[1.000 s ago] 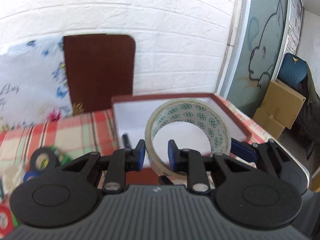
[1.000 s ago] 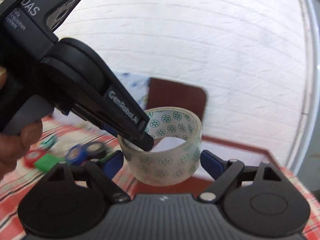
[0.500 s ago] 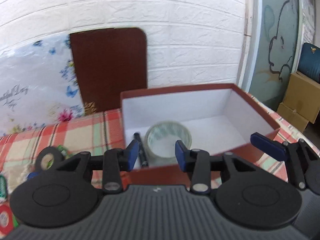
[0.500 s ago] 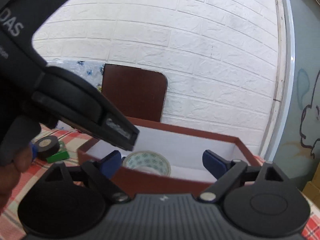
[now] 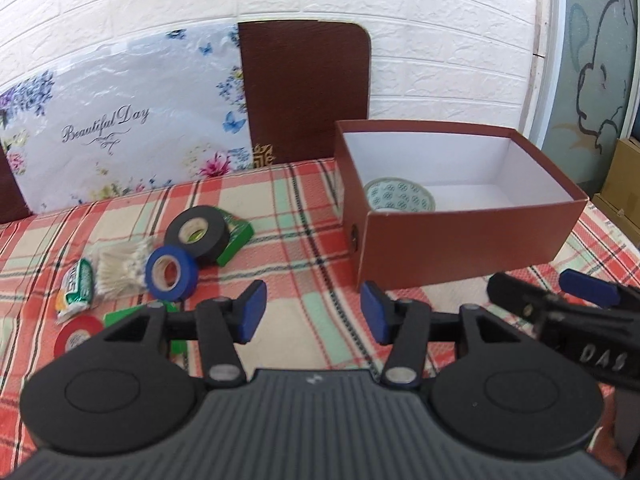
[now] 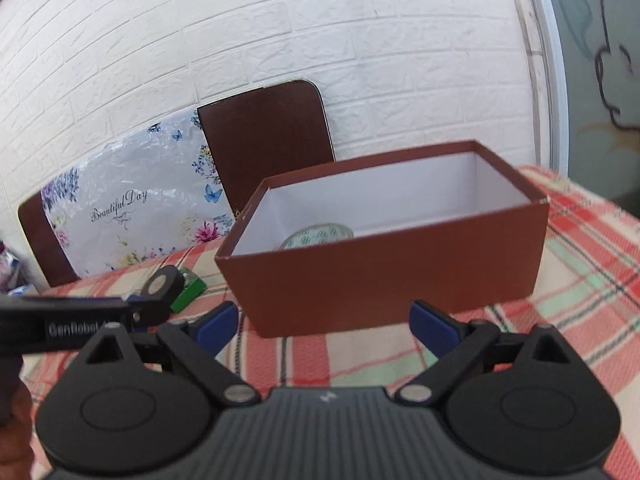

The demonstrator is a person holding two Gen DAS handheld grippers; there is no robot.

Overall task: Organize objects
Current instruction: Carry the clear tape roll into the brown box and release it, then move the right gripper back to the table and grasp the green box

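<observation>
Setting: a home room. You face a white brick-pattern wall (image 5: 420, 20), a counter under a red plaid cloth (image 5: 304, 240), a floral "Beautiful Day" board (image 5: 120, 128), a cartoon-decorated door (image 5: 596, 60), and cardboard cartons (image 5: 624, 176) beside it.

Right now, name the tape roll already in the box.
The clear roll with green printed core, lying flat inside the brown box; black, blue and red rolls remain outside.

The brown box (image 5: 460, 248) stands open-topped, so you can come in from above; only the patterned tape roll (image 5: 399, 199) lies inside, at its left end. Left of the box, the black tape (image 5: 198, 233), blue tape (image 5: 171, 273) and cotton swabs (image 5: 120, 268) crowd the checked cloth (image 5: 312, 264). Between that clutter and the box the cloth is bare.
</observation>
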